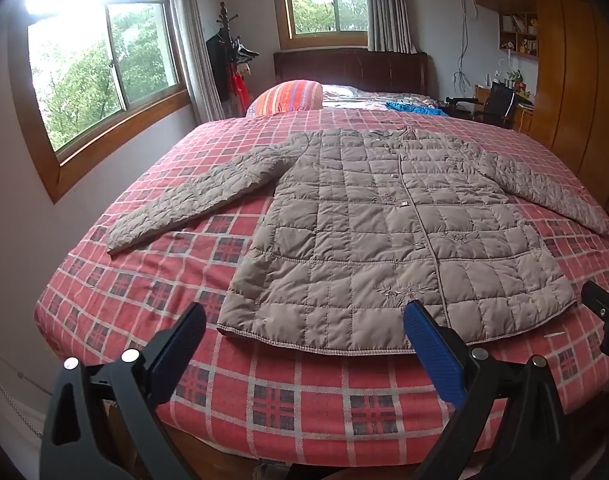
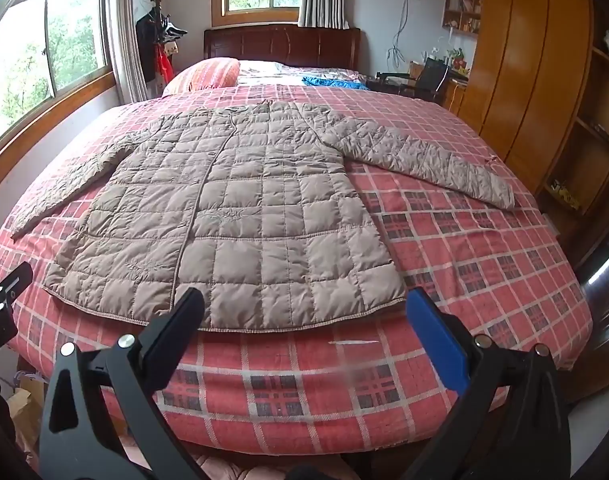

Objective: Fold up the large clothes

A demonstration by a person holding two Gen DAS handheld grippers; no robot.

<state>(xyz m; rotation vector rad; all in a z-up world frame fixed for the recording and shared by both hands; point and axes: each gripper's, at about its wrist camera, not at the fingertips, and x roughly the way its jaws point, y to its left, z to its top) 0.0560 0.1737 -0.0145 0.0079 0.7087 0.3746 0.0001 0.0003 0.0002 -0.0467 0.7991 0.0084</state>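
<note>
A taupe quilted jacket (image 1: pixel 384 232) lies flat and face up on the red plaid bed (image 1: pixel 288 400), front closed, both sleeves spread out sideways, hem toward the foot edge. The left claw (image 1: pixel 304 320) and right claw (image 2: pixel 304 308) hover above the hem, both gaping wide and holding nothing.

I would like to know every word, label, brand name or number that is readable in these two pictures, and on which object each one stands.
No text is readable in either view.
The quilted jacket shows only stitched flower motifs and snaps, no label.
The plaid bedspread has a pattern only.
Items on the far shelf are too small and blurred to read.
</note>
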